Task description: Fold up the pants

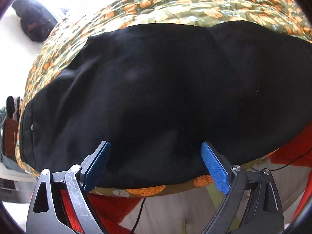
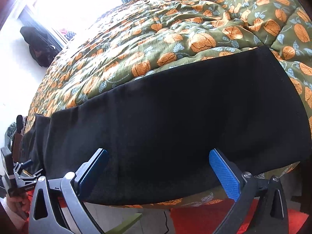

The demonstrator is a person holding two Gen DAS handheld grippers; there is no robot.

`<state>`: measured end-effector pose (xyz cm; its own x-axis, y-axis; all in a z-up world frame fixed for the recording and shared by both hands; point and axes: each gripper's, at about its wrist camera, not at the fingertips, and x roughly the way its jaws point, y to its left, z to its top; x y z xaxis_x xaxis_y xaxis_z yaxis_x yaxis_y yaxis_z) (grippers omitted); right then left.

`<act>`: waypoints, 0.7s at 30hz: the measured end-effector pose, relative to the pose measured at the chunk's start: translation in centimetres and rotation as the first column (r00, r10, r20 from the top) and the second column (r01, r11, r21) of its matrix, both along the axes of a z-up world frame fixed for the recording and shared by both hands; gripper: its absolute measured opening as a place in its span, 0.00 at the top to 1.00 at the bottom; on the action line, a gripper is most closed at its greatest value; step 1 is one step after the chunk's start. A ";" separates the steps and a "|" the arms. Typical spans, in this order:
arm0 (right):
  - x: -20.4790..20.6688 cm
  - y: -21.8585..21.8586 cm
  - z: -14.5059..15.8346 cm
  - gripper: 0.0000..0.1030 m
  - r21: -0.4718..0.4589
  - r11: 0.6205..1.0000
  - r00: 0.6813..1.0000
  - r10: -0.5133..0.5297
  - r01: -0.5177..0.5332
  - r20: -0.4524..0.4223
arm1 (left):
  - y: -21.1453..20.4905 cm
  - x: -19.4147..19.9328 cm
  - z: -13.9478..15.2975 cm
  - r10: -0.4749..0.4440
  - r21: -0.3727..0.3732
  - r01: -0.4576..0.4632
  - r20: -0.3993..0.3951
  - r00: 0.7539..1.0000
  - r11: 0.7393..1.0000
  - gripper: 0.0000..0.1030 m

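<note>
Over the long black fabric pants (image 1: 156,89) on the orange-flowered olive quilt (image 1: 175,2), your left gripper (image 1: 156,148) and right gripper (image 2: 159,154) tilt steeply down, both released, grasping nothing

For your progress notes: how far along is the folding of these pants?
Done: the black pants lie as one long flat strip on the bedspread, apparently leg over leg. In hand: nothing; left gripper and right gripper are open. Left: folding the strip shorter.

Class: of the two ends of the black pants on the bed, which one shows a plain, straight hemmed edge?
The right-hand end of the pants, in the right wrist view; the left end bunches.
</note>
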<state>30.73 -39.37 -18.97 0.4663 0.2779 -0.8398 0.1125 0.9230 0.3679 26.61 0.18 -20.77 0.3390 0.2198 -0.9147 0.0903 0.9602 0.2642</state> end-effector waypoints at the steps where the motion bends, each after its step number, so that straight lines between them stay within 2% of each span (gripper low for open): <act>1: 0.0 -0.3 0.0 0.00 0.017 1.000 1.000 -0.010 0.010 0.001 | 0.0 0.0 0.2 0.001 0.003 -0.001 0.003 1.000 1.000 0.08; 4: 0.1 -0.8 0.0 0.00 0.033 0.999 1.000 -0.024 0.024 0.003 | -0.7 0.1 1.1 -0.004 0.006 0.003 0.024 1.000 1.000 0.10; 6: -0.1 -0.8 0.6 0.00 0.033 0.999 0.999 -0.036 0.035 0.022 | -1.5 0.0 2.2 -0.019 -0.024 0.020 0.049 0.999 1.000 0.10; 8: -1.1 -1.9 2.6 0.01 0.062 0.995 0.989 -0.085 0.078 0.121 | -2.6 0.0 3.8 -0.046 -0.063 0.051 0.077 0.996 0.997 0.10; 11: -3.6 -5.9 6.3 0.01 0.190 0.966 0.930 -0.227 0.177 0.289 | -4.5 0.3 6.2 -0.096 -0.113 0.111 0.130 0.987 0.987 0.09; 13: -5.1 -9.0 7.9 0.01 0.233 0.937 0.886 -0.329 0.262 0.326 | -5.7 0.8 7.5 -0.118 -0.166 0.143 0.152 0.981 0.976 0.09; 15: -6.0 -12.0 8.5 0.01 0.258 0.909 0.870 -0.397 0.327 0.294 | -6.5 1.8 8.1 -0.133 -0.219 0.165 0.152 0.979 0.962 0.09; 18: -6.9 -14.7 7.9 0.01 0.351 0.869 0.880 -0.433 0.349 0.197 | -8.5 3.0 8.0 -0.153 -0.267 0.188 0.146 0.977 0.945 0.09; 21: -8.5 -14.8 7.0 0.01 0.410 0.844 0.896 -0.426 0.346 0.122 | -10.4 3.9 7.2 -0.172 -0.289 0.205 0.135 0.976 0.935 0.09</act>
<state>22.21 -54.20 -11.98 0.7471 0.3090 -0.5885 0.3180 0.6114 0.7247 30.50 -10.22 -13.55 0.4459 -0.1362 -0.8847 0.2649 0.9642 -0.0149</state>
